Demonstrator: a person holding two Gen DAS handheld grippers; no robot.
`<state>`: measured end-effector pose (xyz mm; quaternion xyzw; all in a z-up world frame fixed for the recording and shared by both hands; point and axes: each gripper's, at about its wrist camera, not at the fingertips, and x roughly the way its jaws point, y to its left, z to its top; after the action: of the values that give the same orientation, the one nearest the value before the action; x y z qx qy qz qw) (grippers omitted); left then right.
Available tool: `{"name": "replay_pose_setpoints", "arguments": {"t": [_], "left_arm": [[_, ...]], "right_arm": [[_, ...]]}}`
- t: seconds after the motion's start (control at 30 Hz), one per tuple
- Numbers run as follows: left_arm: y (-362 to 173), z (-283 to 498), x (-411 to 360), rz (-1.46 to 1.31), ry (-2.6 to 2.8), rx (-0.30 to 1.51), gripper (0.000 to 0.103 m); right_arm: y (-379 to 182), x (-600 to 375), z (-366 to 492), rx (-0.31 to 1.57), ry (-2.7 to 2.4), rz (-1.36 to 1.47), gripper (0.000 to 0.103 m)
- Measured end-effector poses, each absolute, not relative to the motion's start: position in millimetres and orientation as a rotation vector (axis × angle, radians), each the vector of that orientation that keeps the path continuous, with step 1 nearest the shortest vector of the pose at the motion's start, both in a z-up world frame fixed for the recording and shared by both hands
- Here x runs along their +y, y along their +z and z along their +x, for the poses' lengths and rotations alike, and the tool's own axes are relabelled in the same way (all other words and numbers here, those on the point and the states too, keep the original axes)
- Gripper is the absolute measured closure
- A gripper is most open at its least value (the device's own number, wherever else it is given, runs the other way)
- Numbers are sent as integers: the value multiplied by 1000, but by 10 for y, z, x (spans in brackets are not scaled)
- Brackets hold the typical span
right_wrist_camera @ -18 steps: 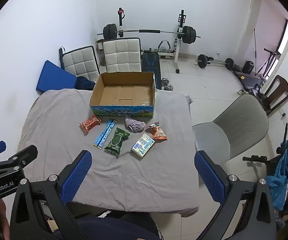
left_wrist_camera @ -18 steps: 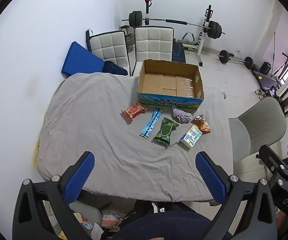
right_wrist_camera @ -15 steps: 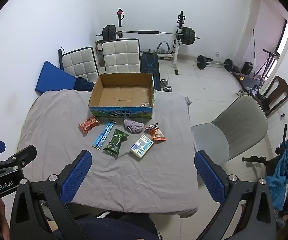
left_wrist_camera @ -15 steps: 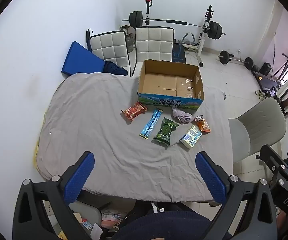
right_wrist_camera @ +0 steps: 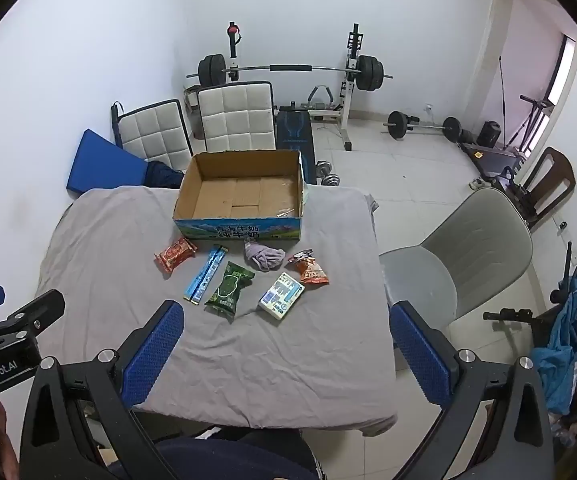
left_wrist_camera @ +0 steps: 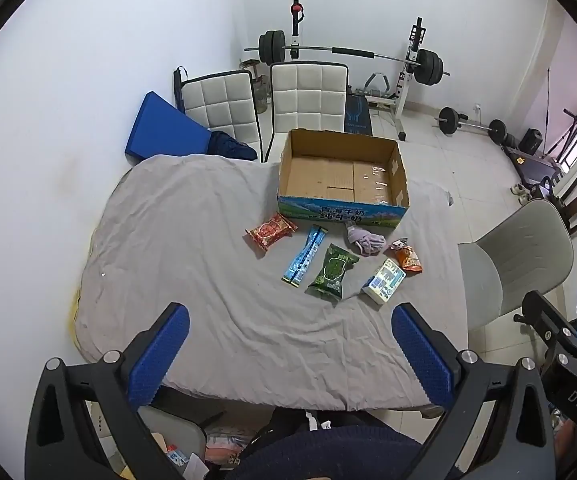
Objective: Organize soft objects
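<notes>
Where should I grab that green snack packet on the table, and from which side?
Probably across the middle of the green packet, coming straight down from above. It lies flat on the grey cloth, long axis running toward the cardboard box, with clear gaps to the blue stick pack and white pack for the fingers.

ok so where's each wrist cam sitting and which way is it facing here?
Left wrist: rides the left gripper, raised near the table's front-left, facing forward and down at the cardboard box and snack packets; its own open blue-padded fingers show, plus the right gripper's black frame at the right edge.
Right wrist: rides the right gripper, further right, facing the same way; its own open fingers and the left gripper's frame at the left edge show.
Shared: box, green packet, purple cloth, grey-sheeted table, barbell rack.
</notes>
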<state>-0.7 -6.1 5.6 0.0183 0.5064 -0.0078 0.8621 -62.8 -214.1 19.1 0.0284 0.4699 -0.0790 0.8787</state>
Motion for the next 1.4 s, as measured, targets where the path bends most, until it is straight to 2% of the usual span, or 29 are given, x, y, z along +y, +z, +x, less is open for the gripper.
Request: {"name": "replay_pose_setpoints", "arguments": {"t": [1.4], "left_arm": [[95, -32, -31, 41, -27, 1038, 0]], "right_arm": [[255, -2122, -604, 933, -170, 55, 0]]}}
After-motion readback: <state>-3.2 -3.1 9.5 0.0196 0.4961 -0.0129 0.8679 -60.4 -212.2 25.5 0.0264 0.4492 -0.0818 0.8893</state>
